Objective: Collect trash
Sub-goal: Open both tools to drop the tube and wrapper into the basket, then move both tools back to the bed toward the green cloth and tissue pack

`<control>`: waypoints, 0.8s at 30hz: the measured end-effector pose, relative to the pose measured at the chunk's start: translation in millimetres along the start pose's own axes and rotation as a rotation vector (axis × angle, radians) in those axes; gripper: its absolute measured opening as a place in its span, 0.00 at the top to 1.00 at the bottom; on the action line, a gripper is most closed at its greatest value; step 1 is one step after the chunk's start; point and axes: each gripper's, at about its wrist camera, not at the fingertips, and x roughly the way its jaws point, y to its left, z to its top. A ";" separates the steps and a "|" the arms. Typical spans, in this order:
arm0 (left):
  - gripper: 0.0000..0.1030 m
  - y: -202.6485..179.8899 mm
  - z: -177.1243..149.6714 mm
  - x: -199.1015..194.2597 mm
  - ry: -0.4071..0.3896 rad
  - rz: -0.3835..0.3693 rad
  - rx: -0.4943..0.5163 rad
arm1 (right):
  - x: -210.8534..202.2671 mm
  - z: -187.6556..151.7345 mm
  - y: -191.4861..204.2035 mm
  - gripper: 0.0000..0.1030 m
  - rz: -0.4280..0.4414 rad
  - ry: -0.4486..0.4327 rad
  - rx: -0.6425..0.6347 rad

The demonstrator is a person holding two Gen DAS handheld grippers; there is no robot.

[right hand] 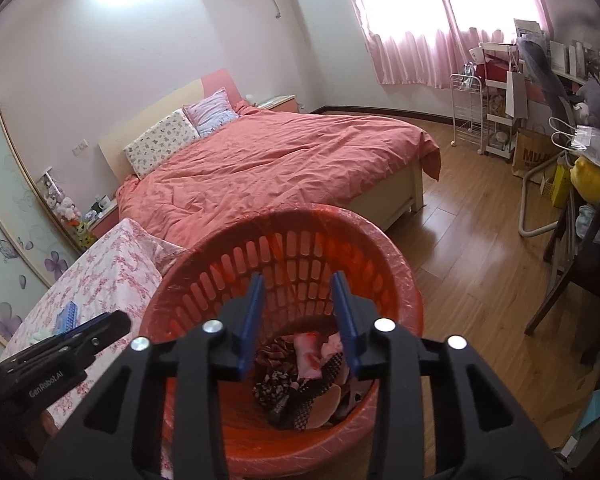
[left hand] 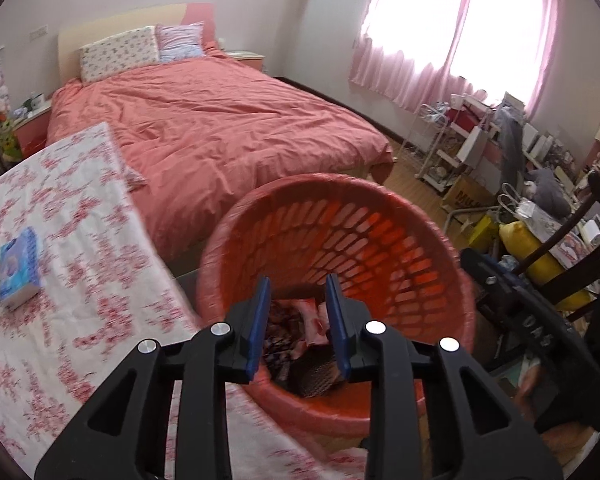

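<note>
Both the left gripper (left hand: 298,320) and right gripper (right hand: 300,318) are held with blue fingers apart and empty above the red bin (right hand: 400,280); trash (right hand: 300,380) is seen lying below them, at its bottom.

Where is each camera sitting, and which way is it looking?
Left wrist: rides on the left gripper, looking down past its open blue fingers into the red basket, with the flowered table to its left; the right gripper's black body shows at the right.
Right wrist: rides on the right gripper, looking down into the basket; the left gripper shows at lower left.
Shared: basket, wrappers inside it, pink bed, curtains.
</note>
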 end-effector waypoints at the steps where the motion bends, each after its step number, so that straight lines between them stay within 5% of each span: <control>1: 0.66 4.3 -2.2 -2.9 -0.001 0.023 0.001 | -0.7 -0.9 0.9 0.62 -0.004 0.000 -0.004; 14: 0.48 79.2 -21.1 -45.2 -0.045 0.249 -0.042 | -10.0 -10.9 38.5 0.58 0.024 0.013 -0.092; 24: 0.43 201.6 -32.9 -87.0 -0.077 0.490 -0.263 | -21.1 -20.9 80.3 0.43 0.056 0.003 -0.190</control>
